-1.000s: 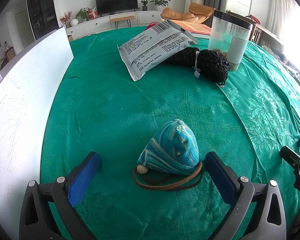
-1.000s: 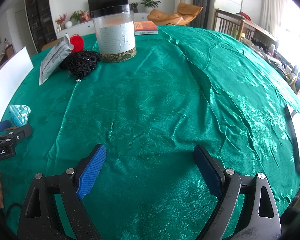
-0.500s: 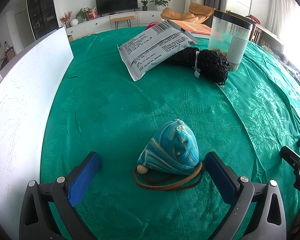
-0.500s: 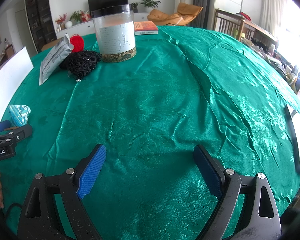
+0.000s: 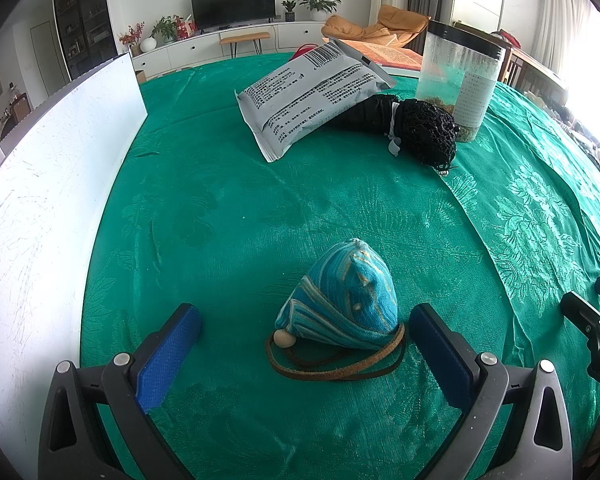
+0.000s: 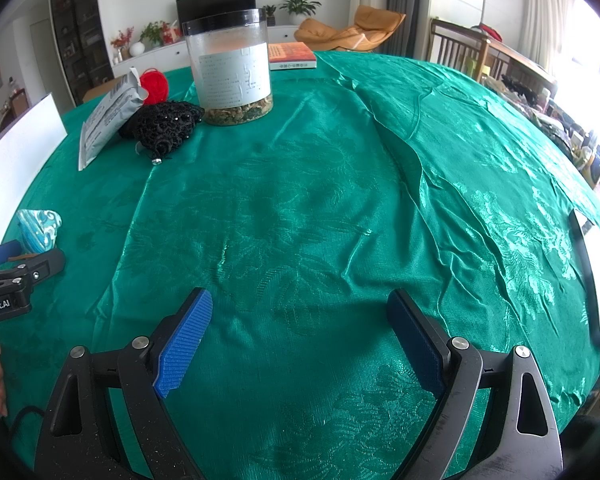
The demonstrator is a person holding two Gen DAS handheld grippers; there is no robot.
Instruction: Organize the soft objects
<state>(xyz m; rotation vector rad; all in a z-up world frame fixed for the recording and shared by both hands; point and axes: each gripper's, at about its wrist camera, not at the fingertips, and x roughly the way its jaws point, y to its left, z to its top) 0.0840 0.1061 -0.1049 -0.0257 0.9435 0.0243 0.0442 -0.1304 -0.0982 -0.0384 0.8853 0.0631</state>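
A blue striped cloth pouch (image 5: 342, 300) with a brown cord and a wooden bead lies on the green tablecloth, between the open fingers of my left gripper (image 5: 304, 338), nearer the right finger. It also shows at the far left of the right wrist view (image 6: 38, 228). A black crocheted pouch (image 5: 420, 128) lies farther back, also in the right wrist view (image 6: 162, 126). A red yarn ball (image 6: 155, 86) sits behind it. My right gripper (image 6: 298, 322) is open and empty over bare cloth.
A grey snack bag (image 5: 312, 92) leans on the black pouch. A clear jar (image 6: 230, 72) and a book (image 6: 292, 56) stand behind. A white board (image 5: 40, 208) runs along the left. A phone (image 6: 594, 276) lies at the right table edge.
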